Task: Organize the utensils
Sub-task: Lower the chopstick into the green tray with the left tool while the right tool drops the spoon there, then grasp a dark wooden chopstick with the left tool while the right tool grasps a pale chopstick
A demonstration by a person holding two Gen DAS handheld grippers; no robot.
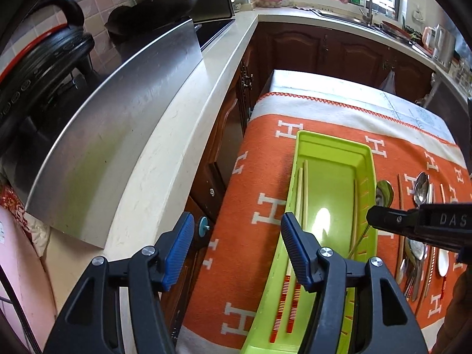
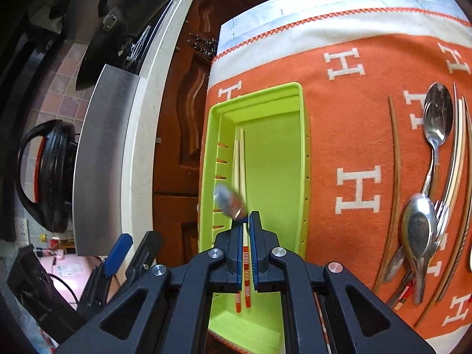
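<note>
Fingers on my left gripper (image 1: pixel 237 250) stand apart with nothing between them, over the near left edge of the green tray (image 2: pixel 301 135) on the orange cloth (image 2: pixel 351 135). Those of my right gripper (image 2: pixel 247 224) are clamped on a spoon (image 2: pixel 231 202) above the tray. Two chopsticks (image 2: pixel 239 159) lie inside at the tray's 9 o'clock wall; loose cutlery (image 2: pixel 421 230) lies at 3 o'clock.

The left gripper (image 1: pixel 236 253) pointed steeply down, its blue pads (image 1: pixel 295 250) standing well apart with nothing between them. The right gripper (image 2: pixel 246 221) also tilted downward, jaws nearly together — clamped on a spoon (image 2: pixel 230 202) whose blurred bowl stuck out past the tips. In the left view it reached in from the right edge.
</note>
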